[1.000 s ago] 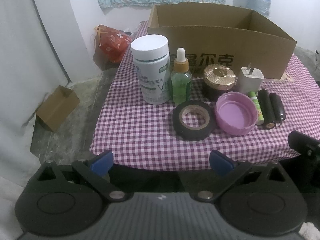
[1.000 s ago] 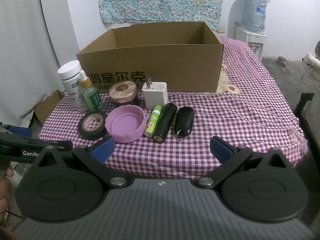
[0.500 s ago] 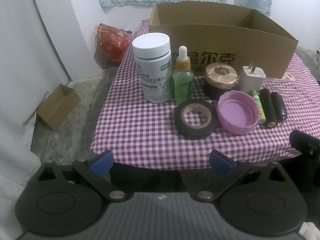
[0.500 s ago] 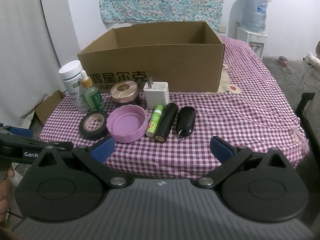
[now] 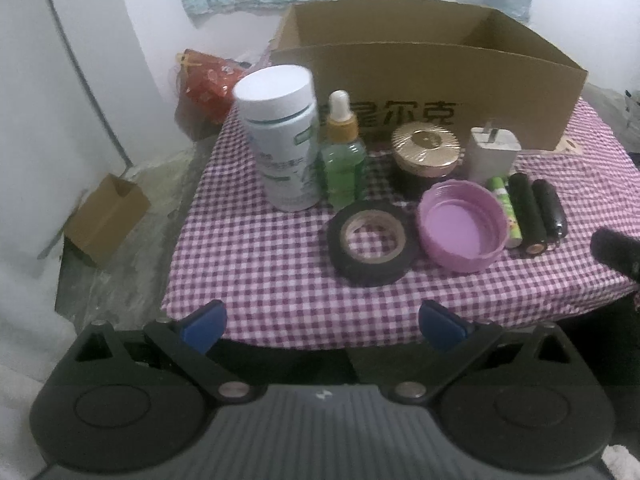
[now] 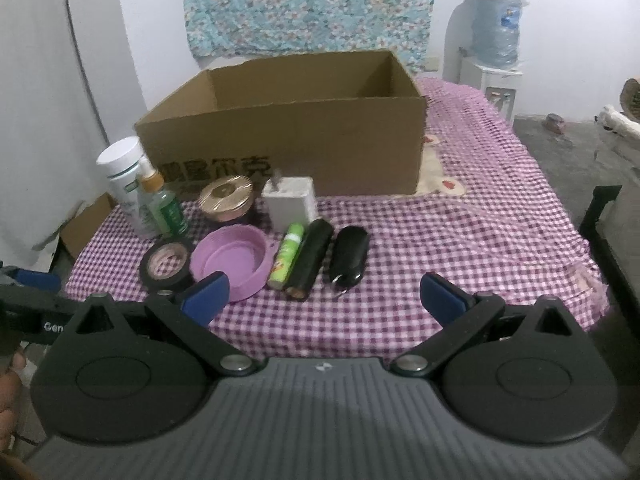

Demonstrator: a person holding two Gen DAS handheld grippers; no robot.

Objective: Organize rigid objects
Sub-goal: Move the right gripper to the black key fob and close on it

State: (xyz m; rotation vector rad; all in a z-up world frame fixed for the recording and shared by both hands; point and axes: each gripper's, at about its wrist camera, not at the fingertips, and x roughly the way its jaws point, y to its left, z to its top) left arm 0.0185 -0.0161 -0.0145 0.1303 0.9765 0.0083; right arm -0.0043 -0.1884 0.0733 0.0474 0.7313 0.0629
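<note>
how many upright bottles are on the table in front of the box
2. The white pill bottle stands at the row's left end, and the green dropper bottle stands right beside it, both before the cardboard box. Nothing seems hidden behind them.

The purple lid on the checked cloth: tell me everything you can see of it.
The purple lid is a round, plastic-looking screw cap lying upside down, hollow side up, with threads showing inside its rim. It rests flat on the checked tablecloth, between the black tape roll and the green tube, in front of the gold-lidded jar. No gripper touches it.
</note>
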